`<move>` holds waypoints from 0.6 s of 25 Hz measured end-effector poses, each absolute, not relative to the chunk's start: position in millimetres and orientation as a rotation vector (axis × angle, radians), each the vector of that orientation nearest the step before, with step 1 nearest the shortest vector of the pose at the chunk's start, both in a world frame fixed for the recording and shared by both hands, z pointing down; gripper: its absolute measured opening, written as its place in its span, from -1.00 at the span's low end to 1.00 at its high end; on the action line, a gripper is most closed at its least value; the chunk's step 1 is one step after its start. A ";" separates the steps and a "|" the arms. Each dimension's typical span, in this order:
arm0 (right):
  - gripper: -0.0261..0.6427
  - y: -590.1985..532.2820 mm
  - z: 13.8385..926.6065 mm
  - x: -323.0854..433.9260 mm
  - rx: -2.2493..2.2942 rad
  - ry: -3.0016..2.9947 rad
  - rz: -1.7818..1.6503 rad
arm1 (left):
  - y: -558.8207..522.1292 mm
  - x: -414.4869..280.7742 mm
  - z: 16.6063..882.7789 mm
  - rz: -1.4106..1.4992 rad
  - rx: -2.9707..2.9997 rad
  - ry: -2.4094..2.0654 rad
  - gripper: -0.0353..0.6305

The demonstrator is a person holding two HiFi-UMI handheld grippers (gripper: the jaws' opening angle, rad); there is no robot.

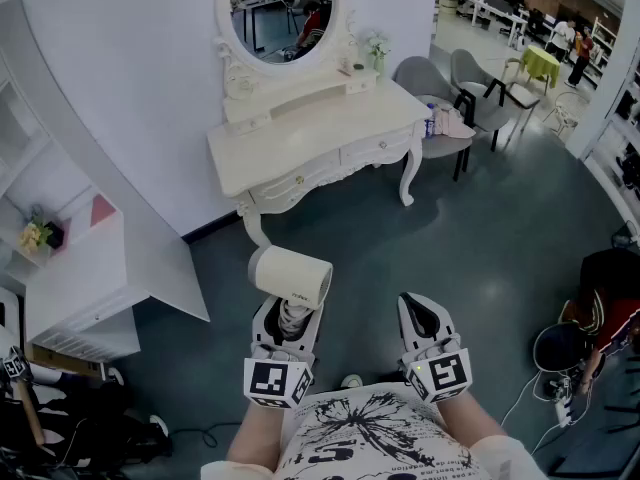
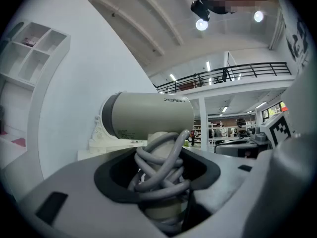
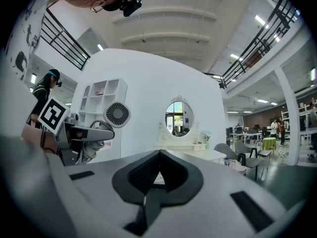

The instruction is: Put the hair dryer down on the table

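Observation:
A beige hair dryer [image 1: 290, 276] is held upright over the dark floor, short of the white dressing table [image 1: 320, 138]. Its grey cord is wound round the handle [image 2: 161, 167]. My left gripper [image 1: 289, 315] is shut on that cord-wrapped handle, and the barrel [image 2: 148, 115] lies sideways above the jaws. In the right gripper view the dryer's round rear grille [image 3: 117, 114] shows at the left, above the left gripper [image 3: 84, 133]. My right gripper [image 1: 420, 313] hovers beside the left one, its jaws closed together [image 3: 157, 175] with nothing between them.
An oval mirror [image 1: 287, 13] and small items stand at the back of the dressing table. Grey chairs [image 1: 440, 83] are to its right. A white shelf unit [image 1: 70, 278] is at the left. A person [image 1: 610, 308] crouches at the right edge by cables.

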State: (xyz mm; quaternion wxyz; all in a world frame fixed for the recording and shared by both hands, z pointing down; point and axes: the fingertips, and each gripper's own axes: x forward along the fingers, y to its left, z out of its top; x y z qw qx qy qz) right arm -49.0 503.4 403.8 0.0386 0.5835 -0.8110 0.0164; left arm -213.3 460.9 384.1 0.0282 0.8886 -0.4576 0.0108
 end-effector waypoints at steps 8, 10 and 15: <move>-0.87 502.9 410.0 -50.6 1.784 -2.477 0.052 | 462.9 -210.2 383.4 0.049 2.796 -1.413 -0.14; -0.87 495.5 410.2 -54.8 1.790 -2.474 0.064 | 454.9 -213.4 380.7 0.056 2.804 -1.410 -0.14; -0.87 488.4 414.2 -58.4 1.794 -2.480 0.101 | 449.9 -219.5 381.1 0.030 2.782 -1.418 -0.14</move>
